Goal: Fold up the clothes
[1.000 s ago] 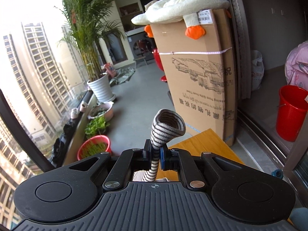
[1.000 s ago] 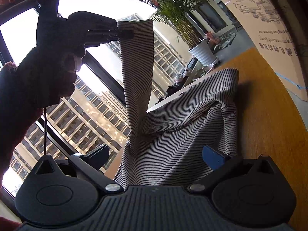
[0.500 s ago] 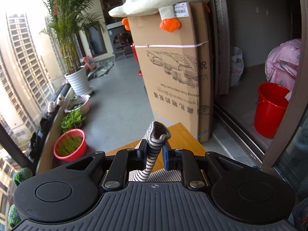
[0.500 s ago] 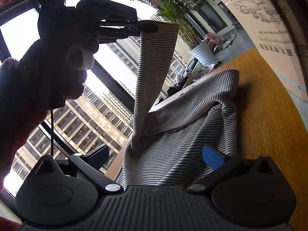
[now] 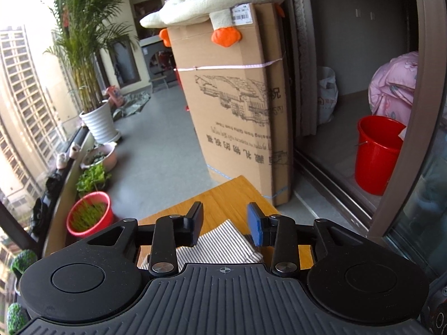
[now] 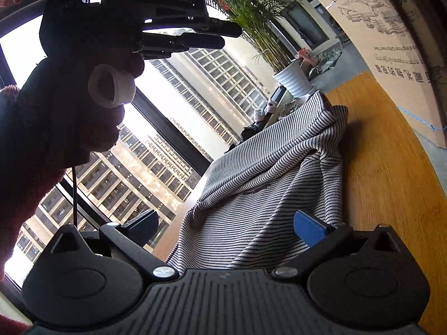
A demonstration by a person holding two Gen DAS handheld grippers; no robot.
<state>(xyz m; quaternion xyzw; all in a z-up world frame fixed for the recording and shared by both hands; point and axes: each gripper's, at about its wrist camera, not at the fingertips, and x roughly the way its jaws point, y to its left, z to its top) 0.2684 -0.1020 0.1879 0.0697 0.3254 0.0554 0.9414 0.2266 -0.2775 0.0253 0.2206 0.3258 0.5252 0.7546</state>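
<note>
From the left wrist, my left gripper (image 5: 225, 223) has just been opening; its jaws stand apart with nothing between them, and the black-and-white striped knit garment (image 5: 220, 244) lies below them on the honey-coloured bamboo table (image 5: 223, 192). From the right wrist, my right gripper (image 6: 226, 226) is spread wide over the garment's crumpled body, pads off the cloth. I judge the released sleeve may have landed crooked; closing the right jaws now could bunch several layers and spoil the fold.
</note>
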